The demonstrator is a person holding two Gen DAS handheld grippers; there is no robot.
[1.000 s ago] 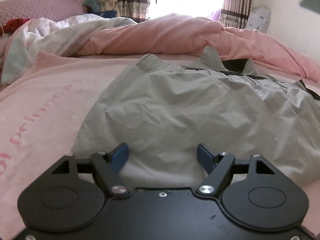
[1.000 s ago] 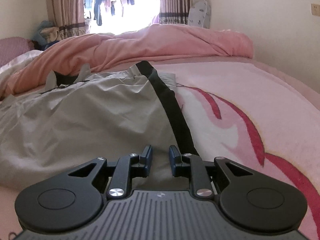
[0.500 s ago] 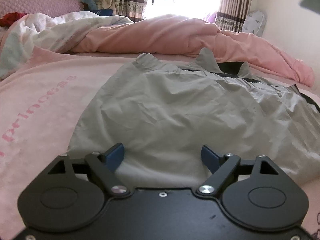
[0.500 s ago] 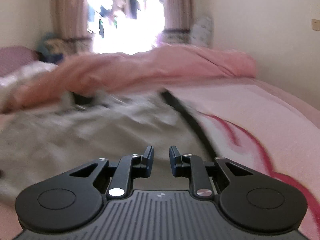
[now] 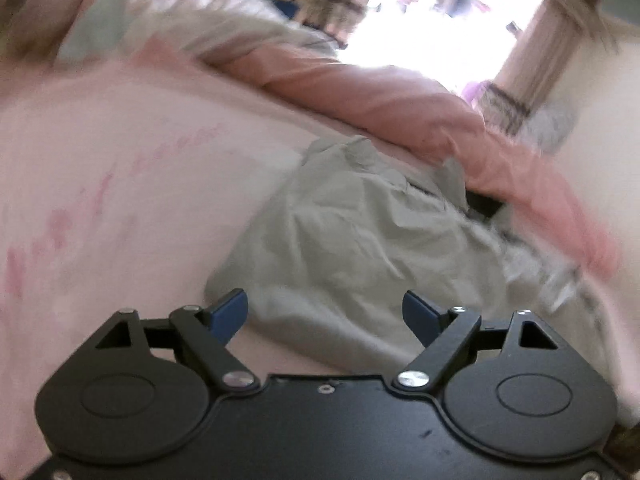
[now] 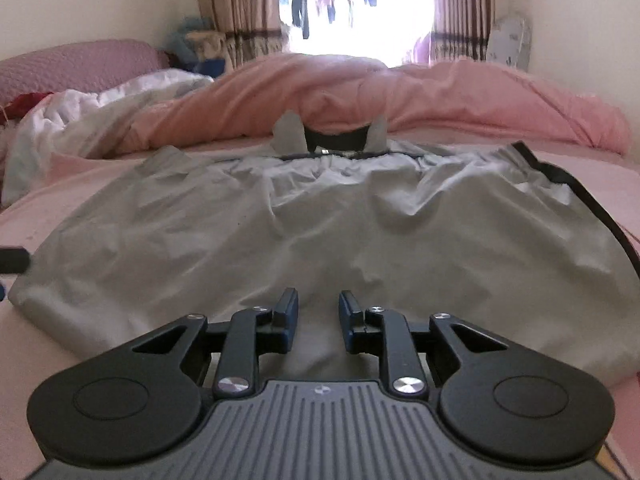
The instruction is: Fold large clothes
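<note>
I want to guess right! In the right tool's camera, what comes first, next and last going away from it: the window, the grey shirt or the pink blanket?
1. Grey shirt, right in front of the right tool.
2. Pink blanket, heaped behind it.
3. Window, far back, centre.

Large light-grey garment (image 6: 320,232), thin and heavily wrinkled, lay spread flat across pink bed sheet (image 6: 580,164). Showed black trim (image 6: 576,196) running down right edge and dark collar opening (image 6: 336,138) at far end, flanked by two upright grey points. Looked tilted and blurred in left wrist view (image 5: 360,248).
</note>
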